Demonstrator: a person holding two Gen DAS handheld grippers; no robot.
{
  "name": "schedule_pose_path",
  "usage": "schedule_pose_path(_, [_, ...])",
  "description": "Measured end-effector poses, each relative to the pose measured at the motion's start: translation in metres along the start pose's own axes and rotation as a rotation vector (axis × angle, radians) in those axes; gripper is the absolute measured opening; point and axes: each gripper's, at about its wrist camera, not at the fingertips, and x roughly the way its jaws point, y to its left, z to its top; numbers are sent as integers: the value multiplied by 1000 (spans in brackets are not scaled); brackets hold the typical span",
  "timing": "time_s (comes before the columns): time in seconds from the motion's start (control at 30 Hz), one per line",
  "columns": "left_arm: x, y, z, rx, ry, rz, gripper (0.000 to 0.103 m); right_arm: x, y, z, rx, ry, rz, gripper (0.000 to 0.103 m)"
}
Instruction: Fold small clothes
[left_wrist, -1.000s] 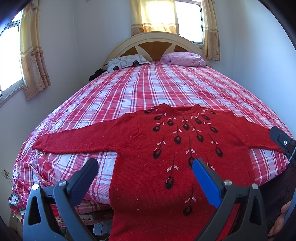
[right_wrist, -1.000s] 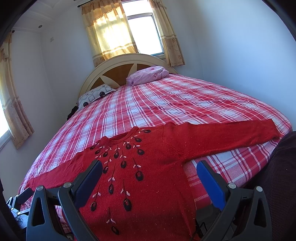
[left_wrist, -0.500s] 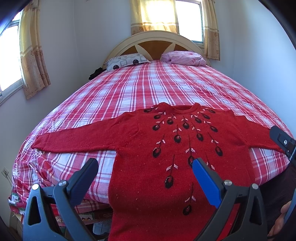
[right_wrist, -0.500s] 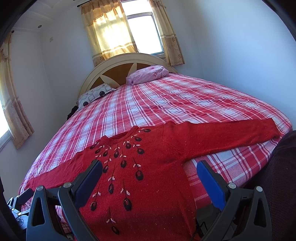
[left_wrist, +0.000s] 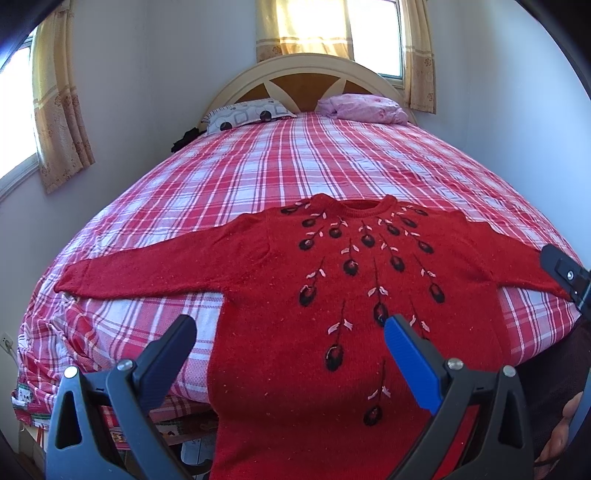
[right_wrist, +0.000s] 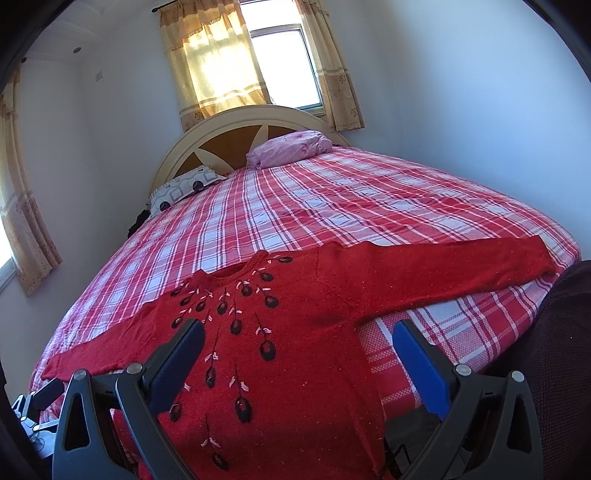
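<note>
A red knit sweater (left_wrist: 343, 288) with dark embroidered flowers lies face up and spread flat at the foot of the bed, both sleeves stretched out sideways and its hem hanging over the bed's front edge. It also shows in the right wrist view (right_wrist: 295, 332). My left gripper (left_wrist: 290, 332) is open and empty, hovering above the sweater's lower left body. My right gripper (right_wrist: 299, 332) is open and empty, above the sweater's lower right body. The right gripper's tip (left_wrist: 565, 273) shows at the right edge of the left wrist view.
The bed has a red and white plaid cover (left_wrist: 295, 166) and a curved cream headboard (left_wrist: 306, 70). A patterned pillow (left_wrist: 247, 116) and a pink pillow (left_wrist: 365, 107) lie at the head. Walls stand close on both sides. Curtained windows (right_wrist: 251, 62) are behind.
Both grippers have barely shifted; the views are almost the same. The sweater has not moved.
</note>
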Motion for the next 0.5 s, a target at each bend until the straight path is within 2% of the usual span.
schedule_pose_path(0.1, [7, -2, -2, 21, 46, -28, 103, 7, -8, 2, -15, -8, -34, 102])
schedule_pose_path(0.2, [16, -4, -1, 50, 28, -52, 103, 13, -27, 10, -30, -36, -87, 102])
schedule_pose_path(0.27, [21, -7, 2, 62, 14, -69, 103, 16, -49, 19, -23, -56, -152, 102])
schedule_pose_path(0.33, [29, -8, 6, 101, -11, -43, 103, 19, -83, 34, 15, -65, -223, 102])
schedule_pose_path(0.43, [38, -7, 12, 110, -3, -62, 103, 29, -150, 57, 128, -52, -327, 102])
schedule_pose_path(0.5, [45, -7, 15, 114, 0, -64, 103, 38, -191, 70, 149, -24, -380, 101])
